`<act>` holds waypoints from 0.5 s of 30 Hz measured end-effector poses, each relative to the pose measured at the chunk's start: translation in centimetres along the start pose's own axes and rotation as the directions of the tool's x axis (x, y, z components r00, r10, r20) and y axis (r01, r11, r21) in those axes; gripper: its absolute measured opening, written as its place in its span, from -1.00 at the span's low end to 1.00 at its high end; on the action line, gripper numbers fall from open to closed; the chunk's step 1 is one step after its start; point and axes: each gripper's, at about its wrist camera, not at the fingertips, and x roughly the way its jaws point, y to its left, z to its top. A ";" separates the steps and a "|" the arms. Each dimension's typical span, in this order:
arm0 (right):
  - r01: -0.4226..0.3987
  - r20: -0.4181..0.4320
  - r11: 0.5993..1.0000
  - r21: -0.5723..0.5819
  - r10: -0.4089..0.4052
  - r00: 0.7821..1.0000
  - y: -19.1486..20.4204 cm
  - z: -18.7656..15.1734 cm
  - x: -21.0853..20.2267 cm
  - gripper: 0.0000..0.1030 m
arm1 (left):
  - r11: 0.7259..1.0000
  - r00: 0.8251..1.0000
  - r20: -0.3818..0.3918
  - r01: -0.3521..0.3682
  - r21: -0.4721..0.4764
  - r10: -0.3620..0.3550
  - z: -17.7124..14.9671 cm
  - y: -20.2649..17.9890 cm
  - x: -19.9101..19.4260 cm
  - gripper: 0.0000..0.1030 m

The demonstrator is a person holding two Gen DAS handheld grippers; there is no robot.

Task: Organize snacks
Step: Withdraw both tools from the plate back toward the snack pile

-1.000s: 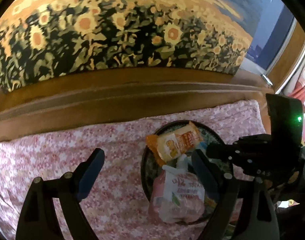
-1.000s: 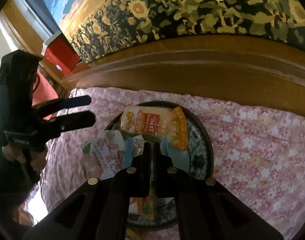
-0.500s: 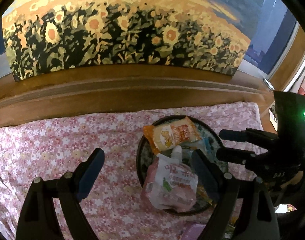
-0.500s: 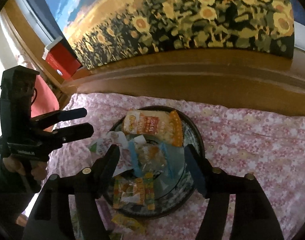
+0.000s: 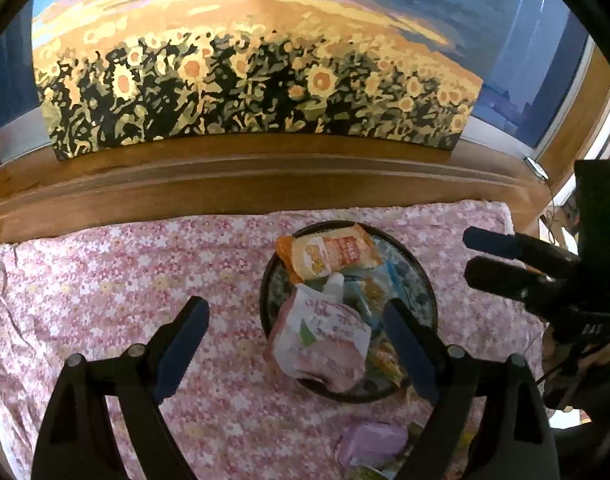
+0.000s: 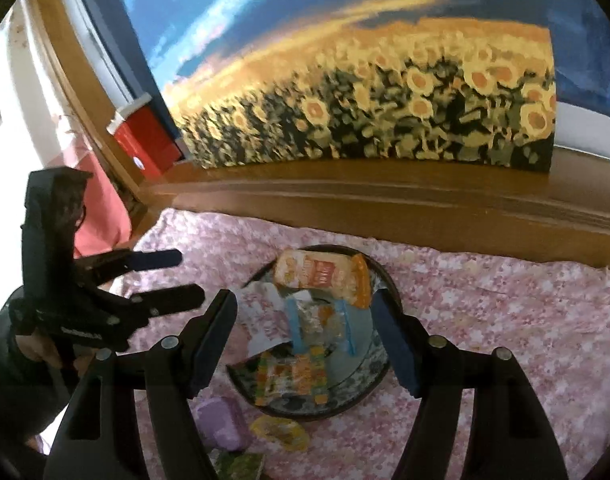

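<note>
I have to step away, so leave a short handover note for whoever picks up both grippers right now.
Left gripper: open, empty, above the cloth beside the plate.
Right gripper: open, empty, over the plate.
Plate holds the orange-edged snack pack, white-and-pink pouch, clear blue-edged packet and a colourful packet.
Left on the cloth near the plate: purple packet, yellow packet, green packet.
Done: four snacks on the plate. Probably left: those three loose ones.
</note>
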 end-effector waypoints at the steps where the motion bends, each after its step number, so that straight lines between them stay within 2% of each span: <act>1: -0.001 0.002 1.000 -0.005 0.001 1.000 0.2 -0.1 -0.4 0.39 | 1.000 1.000 0.003 0.001 -0.004 -0.001 -0.2 -0.1 -0.3 0.78; 15: 0.001 0.000 0.998 -0.057 -0.001 1.000 2.8 -3.2 -4.2 0.39 | 0.998 0.999 -0.031 0.025 -0.054 -0.026 -4.4 -0.9 -3.1 0.78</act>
